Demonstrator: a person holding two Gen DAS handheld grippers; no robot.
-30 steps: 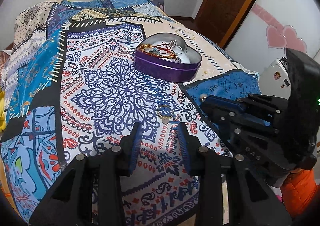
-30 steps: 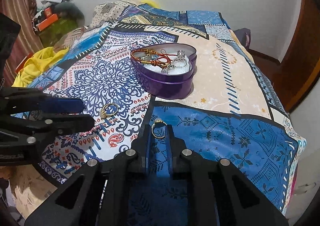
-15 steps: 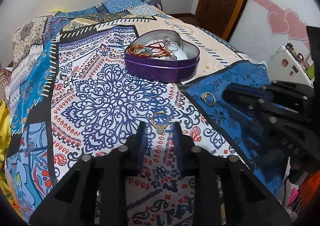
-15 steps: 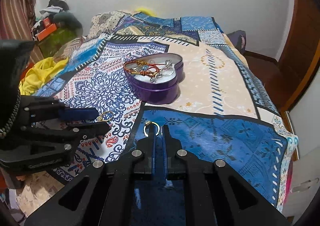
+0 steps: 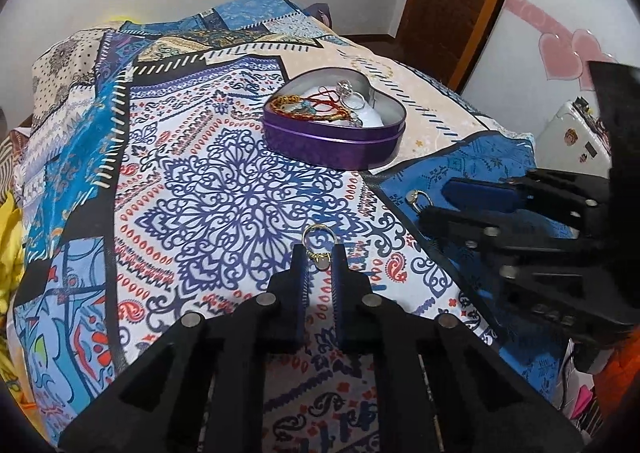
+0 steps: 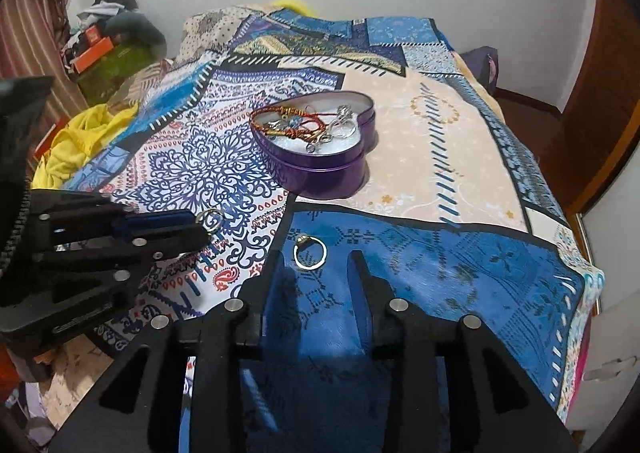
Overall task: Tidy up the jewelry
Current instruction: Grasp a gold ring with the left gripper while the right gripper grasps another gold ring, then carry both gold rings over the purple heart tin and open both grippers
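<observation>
Left gripper point(image 5: 319, 253) clamped a gold ring point(image 5: 318, 239); right gripper point(image 6: 318, 257) gaped, another ring point(image 6: 310, 251) at twelve o'clock

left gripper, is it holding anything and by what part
The left gripper pinches a gold ring at its stone end; the band sticks out past the tips. The right gripper is open, empty.

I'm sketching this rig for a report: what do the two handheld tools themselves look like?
Both are matte black, angular frames with cut-out openings and round silver bolt heads. The left tool has two slim parallel fingers lined with ridged blue pads. The right tool looks the same; raised lettering on its body is unreadable.
</observation>
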